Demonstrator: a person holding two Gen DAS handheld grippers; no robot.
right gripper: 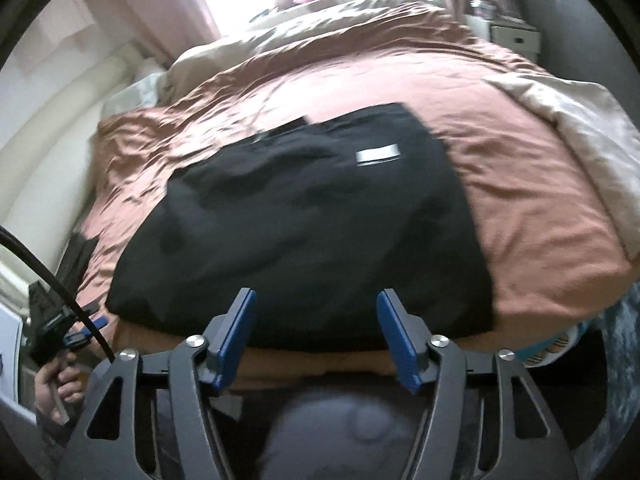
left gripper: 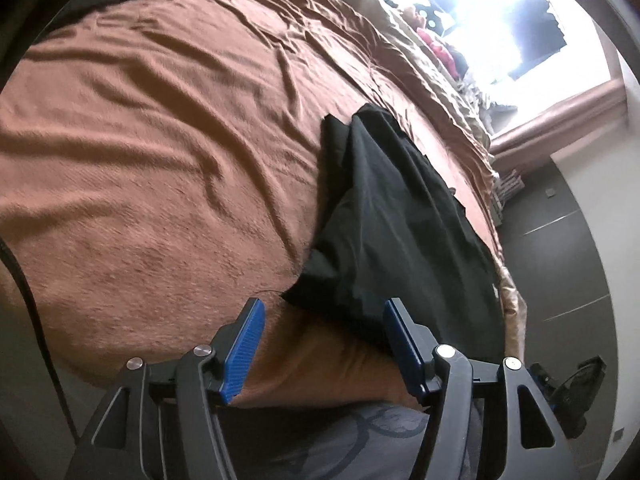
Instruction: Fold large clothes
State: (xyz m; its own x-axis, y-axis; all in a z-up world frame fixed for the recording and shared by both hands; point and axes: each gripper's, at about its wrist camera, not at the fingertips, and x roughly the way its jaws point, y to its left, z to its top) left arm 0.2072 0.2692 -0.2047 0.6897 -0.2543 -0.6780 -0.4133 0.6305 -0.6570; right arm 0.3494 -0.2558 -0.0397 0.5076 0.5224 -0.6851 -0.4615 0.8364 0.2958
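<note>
Both claws hang empty at the near edge of the bed (right gripper: 540, 216). The left claw (left gripper: 324, 312) stands wide, its blue pads (left gripper: 244, 348) clear of the cloth, with only a corner of the black garment (right gripper: 304, 232) lying between and below them. The right claw (right gripper: 316, 308) is wide too, nothing between its jaws.

The garment lies spread on the brown blanket (left gripper: 140, 140), its near hem along the bed's edge, a white label (right gripper: 378, 156) toward its far end. It looks part-folded into a rough block, so this seems to be a pause between folds: released, not yet re-gripped. The next move likely calls for each claw to pinch a near corner and carry it to the far edge.

Farther off lie a beige duvet (right gripper: 580, 128), a bright window (left gripper: 500, 20) and a small dresser (right gripper: 516, 36). Nothing sits on the garment; the rumpled blanket may drag at the cloth.
</note>
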